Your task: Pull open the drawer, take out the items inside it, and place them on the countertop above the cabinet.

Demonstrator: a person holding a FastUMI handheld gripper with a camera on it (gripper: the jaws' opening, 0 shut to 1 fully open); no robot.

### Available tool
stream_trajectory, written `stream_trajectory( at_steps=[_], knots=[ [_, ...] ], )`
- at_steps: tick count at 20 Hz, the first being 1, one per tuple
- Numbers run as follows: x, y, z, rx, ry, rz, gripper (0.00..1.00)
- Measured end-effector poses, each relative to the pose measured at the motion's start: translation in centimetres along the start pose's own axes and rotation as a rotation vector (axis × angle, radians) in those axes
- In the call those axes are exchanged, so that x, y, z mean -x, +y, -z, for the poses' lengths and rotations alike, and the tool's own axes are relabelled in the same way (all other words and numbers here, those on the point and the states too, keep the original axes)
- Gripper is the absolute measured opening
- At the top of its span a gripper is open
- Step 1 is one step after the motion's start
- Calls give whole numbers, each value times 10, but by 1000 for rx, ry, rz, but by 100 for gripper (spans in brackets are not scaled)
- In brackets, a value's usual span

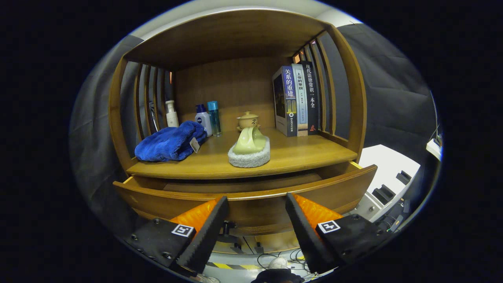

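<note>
Now drawer (251,200) open just beyond spread claw (257,206).

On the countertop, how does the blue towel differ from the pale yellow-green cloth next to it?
The blue towel lies in a loose, low heap straight on the countertop; the pale cloth is smaller, stands folded upward, and sits on a white fluffy pad. The towel carries a tag. Both lie beyond the open gripper, above the open drawer.
</note>
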State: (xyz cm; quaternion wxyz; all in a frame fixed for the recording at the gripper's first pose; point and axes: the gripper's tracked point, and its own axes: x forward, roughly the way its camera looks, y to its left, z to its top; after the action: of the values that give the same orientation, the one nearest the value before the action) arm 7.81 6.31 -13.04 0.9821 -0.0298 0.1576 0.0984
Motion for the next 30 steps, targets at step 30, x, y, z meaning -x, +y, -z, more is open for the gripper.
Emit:
stream_trajectory(
  at_steps=[30],
  knots=[
    [52,-12,-170,45,-214,31,99]
  ],
)
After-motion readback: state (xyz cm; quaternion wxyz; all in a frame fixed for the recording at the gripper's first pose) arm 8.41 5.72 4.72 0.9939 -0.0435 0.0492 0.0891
